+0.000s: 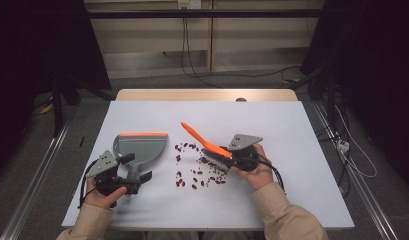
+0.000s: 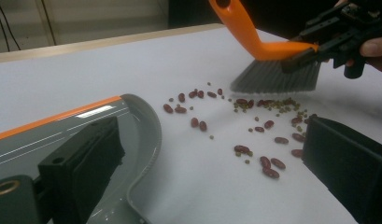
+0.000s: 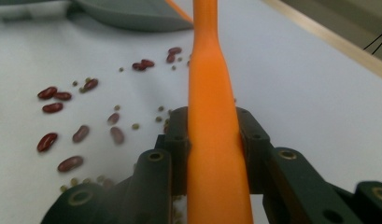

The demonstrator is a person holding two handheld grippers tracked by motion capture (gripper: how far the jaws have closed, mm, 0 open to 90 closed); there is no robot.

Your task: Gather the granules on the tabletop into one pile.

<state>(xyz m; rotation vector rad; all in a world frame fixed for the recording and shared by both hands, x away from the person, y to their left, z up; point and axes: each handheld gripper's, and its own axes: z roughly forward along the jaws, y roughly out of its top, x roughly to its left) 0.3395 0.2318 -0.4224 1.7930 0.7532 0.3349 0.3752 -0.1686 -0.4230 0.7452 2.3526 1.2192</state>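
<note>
Item: hand brush (image 1: 204, 142), with dustpan (image 1: 141, 147) and spilled beans (image 1: 194, 170).

Handling: the brush looks light, its plastic handle stiff and smooth, so probably slippery; the bristles (image 2: 275, 77) are soft and will splay under pressure. The best hold is low on the handle, just above the bristle head. The dustpan looks light and rigid, best held by its handle. The beans are small, hard and loose, likely to roll or skip if swept briskly.

Appearance: brush with orange handle and grey bristles; dustpan grey with an orange front lip; beans dark red, mixed with smaller greenish ones.

Location: white bench (image 1: 292, 130). Brush right of centre, bristle tips at the edge of the bean scatter; dustpan left of it, its side edge near the beans.

Grip: right hand-held gripper (image 3: 212, 135) clamped on the brush handle. Left hand-held gripper (image 1: 137, 176) sits at the dustpan handle; whether it pinches it cannot be told.
</note>
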